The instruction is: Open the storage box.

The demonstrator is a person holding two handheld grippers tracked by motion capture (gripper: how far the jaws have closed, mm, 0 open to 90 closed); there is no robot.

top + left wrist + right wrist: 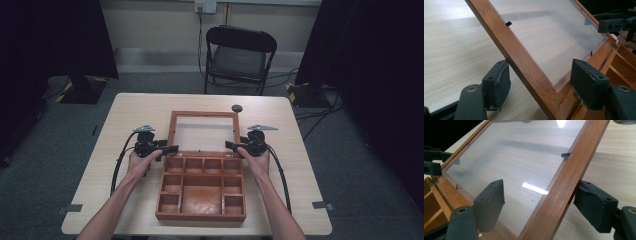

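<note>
Claws (pixel 170 149) (pixel 231 145) straddle lid (pixel 203 114) rails, wide (box (pixel 201 216) compartments bare).

The left gripper (pixel 540 82) spreads its black jaws either side of the brown wooden frame (pixel 524 67) of the clear-paned lid; the right gripper (pixel 615 23) sits far right.

You face a pale wood table (pixel 125 115) on grey carpet floor (pixel 45 150). A black folding chair (pixel 239 56) stands beyond it, before a light wall (pixel 155 22). Dark curtains (pixel 55 37) flank both sides. Cables (pixel 320 117) trail right.
</note>
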